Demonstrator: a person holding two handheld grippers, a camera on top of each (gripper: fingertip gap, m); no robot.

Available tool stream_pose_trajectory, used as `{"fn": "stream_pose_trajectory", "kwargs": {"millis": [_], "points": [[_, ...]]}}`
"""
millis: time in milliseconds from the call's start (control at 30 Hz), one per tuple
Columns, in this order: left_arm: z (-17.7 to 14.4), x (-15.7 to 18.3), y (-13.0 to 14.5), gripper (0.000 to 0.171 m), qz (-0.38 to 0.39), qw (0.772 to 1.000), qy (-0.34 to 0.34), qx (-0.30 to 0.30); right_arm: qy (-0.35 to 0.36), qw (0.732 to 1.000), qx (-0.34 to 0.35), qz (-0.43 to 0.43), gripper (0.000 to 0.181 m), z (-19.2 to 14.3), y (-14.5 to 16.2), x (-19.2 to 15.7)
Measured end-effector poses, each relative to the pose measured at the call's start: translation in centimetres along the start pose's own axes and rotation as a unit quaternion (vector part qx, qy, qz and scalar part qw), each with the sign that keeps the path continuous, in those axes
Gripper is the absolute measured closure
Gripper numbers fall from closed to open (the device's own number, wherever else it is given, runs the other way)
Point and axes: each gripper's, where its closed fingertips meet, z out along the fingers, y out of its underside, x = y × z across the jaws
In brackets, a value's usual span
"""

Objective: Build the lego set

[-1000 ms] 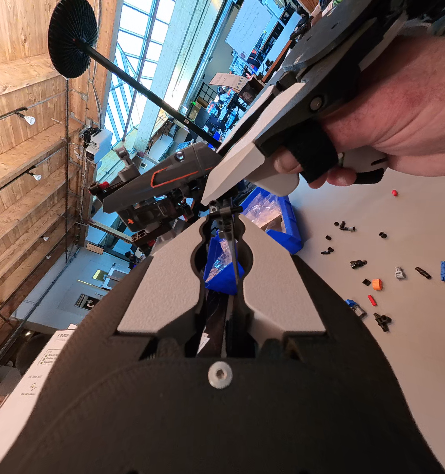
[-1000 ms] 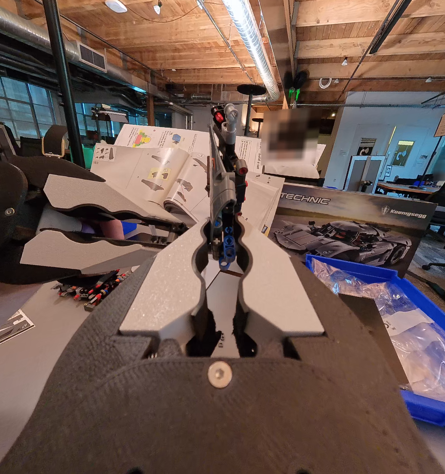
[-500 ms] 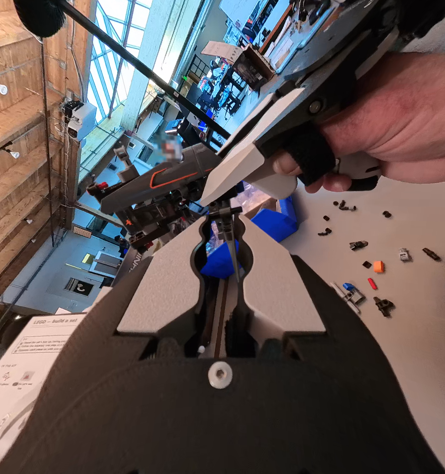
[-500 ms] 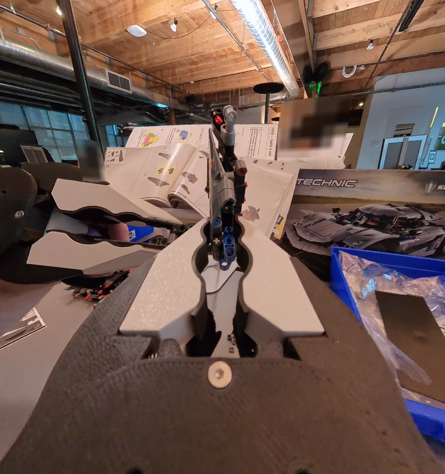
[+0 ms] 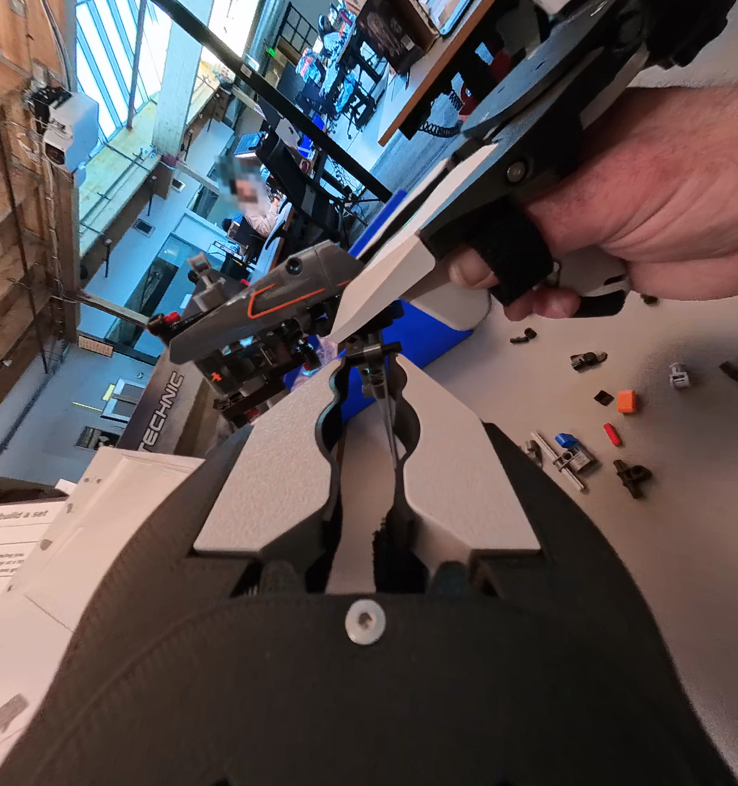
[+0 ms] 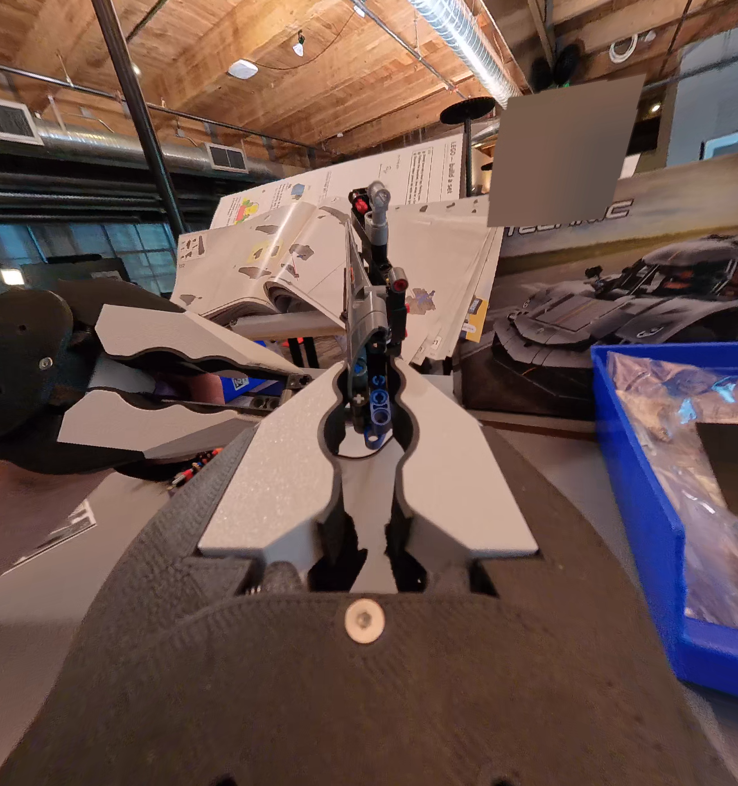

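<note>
My right gripper is shut on a partly built grey and black lego assembly with red pins and a blue connector, held upright. In the left wrist view the assembly shows a grey panel with an orange line, and the right gripper, held by a hand, comes in from the upper right. My left gripper is shut on a thin dark grey lego piece, whose tip is at the assembly's lower end. The left gripper also shows at left in the right wrist view.
Several loose lego parts lie on the grey table, among them an orange one and a blue one. A blue bin with plastic bags stands at right. An open instruction booklet and the set's box stand behind. The tips of both grippers are at nearly the same place.
Both grippers have kept their grip and stayed tip to tip. Both views have tilted and shifted, with the table and the booklet now showing more in the left wrist view.
</note>
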Motion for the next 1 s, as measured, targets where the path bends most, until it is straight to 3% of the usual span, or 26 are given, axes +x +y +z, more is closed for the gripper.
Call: {"fn": "stream_pose_trajectory", "kwargs": {"millis": [300, 567, 1000], "points": [[0.7, 0.4, 0.3, 0.156, -0.02, 1.0, -0.001, 0.01, -0.009, 1.0, -0.003, 0.023, 0.167, -0.1, 0.6, 0.6], [0.9, 0.9, 0.0, 0.15, -0.005, 1.0, -0.006, 0.006, -0.042, 0.988, 0.047, 0.139, 0.168, -1.0, 0.0, 2.0], [1.8, 2.4, -0.5, 0.143, -0.108, 0.993, 0.039, 0.027, -0.046, 0.986, 0.043, 0.152, 0.168, -1.0, 0.4, 2.2]]}}
